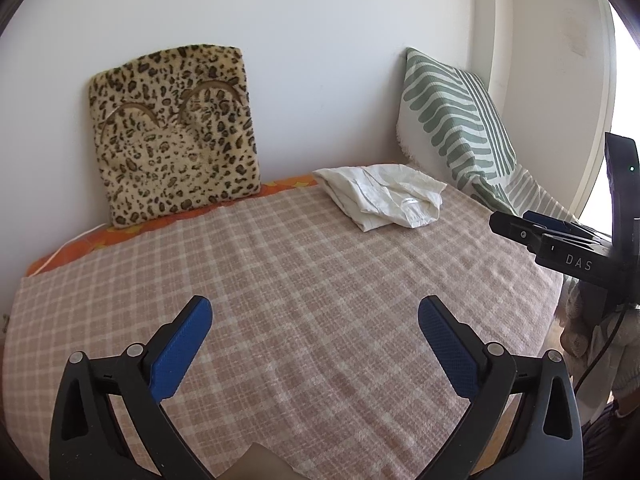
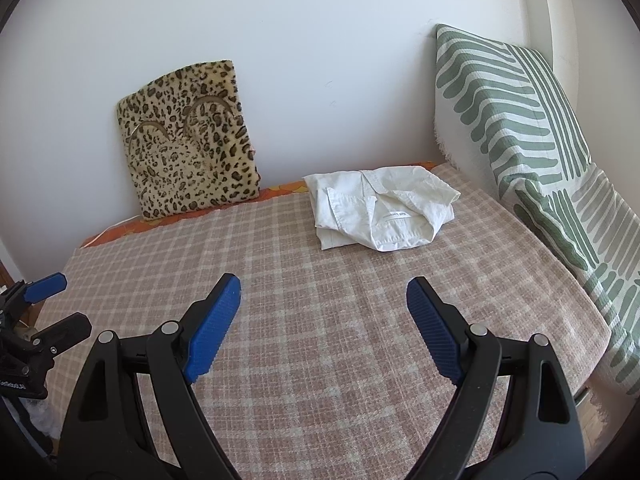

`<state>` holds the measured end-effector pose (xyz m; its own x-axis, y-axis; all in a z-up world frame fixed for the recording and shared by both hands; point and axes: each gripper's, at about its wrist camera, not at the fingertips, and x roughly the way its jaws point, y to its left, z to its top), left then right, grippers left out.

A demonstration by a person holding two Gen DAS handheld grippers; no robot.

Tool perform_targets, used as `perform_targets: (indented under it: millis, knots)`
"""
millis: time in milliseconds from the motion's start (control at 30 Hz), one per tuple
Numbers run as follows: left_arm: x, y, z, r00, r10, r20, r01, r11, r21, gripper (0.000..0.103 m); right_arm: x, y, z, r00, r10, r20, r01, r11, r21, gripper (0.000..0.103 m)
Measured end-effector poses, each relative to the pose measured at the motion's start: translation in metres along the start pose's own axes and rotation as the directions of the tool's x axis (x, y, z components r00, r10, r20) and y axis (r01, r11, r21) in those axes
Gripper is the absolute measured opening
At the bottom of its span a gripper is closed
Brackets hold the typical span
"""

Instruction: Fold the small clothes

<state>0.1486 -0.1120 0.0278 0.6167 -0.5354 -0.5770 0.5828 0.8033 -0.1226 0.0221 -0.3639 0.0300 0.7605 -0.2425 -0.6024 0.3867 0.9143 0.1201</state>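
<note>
A small white garment (image 1: 382, 194) (image 2: 380, 208) lies folded in a loose bundle on the far side of the pink checked blanket (image 1: 304, 300) (image 2: 320, 320), near the wall. My left gripper (image 1: 316, 312) hangs open above the near part of the blanket, nothing between its blue pads. My right gripper (image 2: 324, 292) is open too, empty, pointing toward the garment from a short way back. The right gripper (image 1: 520, 228) also shows at the right edge of the left wrist view. The left gripper (image 2: 56, 300) appears at the left edge of the right wrist view.
A leopard-print cushion (image 1: 172, 132) (image 2: 188, 140) leans on the white wall at the back left. Green-striped pillows (image 1: 456, 120) (image 2: 520, 120) stand along the right side. An orange sheet edge (image 1: 132, 228) shows under the blanket.
</note>
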Motion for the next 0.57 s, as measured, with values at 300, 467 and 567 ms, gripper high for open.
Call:
perform_targets:
  millis: [300, 467, 567]
  knots:
    - [-0.0023, -0.0014, 0.0006, 1.0, -0.002, 0.007, 0.002, 1.0, 0.006, 0.102, 0.0034, 0.0023, -0.0011, 1.0, 0.005, -0.012, -0.005, 1.0, -0.005, 0.088]
    - [-0.002, -0.002, 0.0006, 1.0, -0.006, 0.005, 0.006, 1.0, 0.01, 0.102, 0.0047, 0.0027, -0.0016, 1.0, 0.013, -0.016, -0.013, 1.0, -0.003, 0.088]
    - [-0.0017, -0.0022, 0.0002, 1.0, -0.008, 0.002, 0.008, 1.0, 0.008, 0.102, 0.0059, 0.0041, -0.0018, 1.0, 0.015, -0.017, -0.015, 1.0, -0.007, 0.088]
